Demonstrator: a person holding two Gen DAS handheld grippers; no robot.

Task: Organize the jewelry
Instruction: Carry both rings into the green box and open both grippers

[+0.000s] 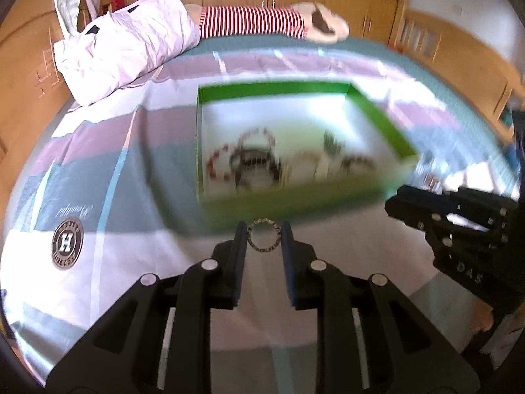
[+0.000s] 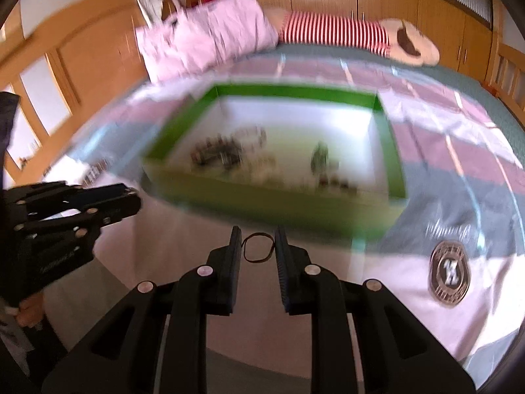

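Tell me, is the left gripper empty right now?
No, the left gripper holds a small beaded ring bracelet pinched between its two fingers, in front of the green box.

My bed (image 1: 98, 295) carries everything here, its sheet striped in pink, grey and white with a round badge print (image 1: 67, 241) at nine o'clock. A green box (image 1: 295, 193) sits on it at centre, blurred. At eleven o'clock lies a pink pillow (image 1: 131, 46), at twelve a red-striped cushion (image 1: 252, 21).
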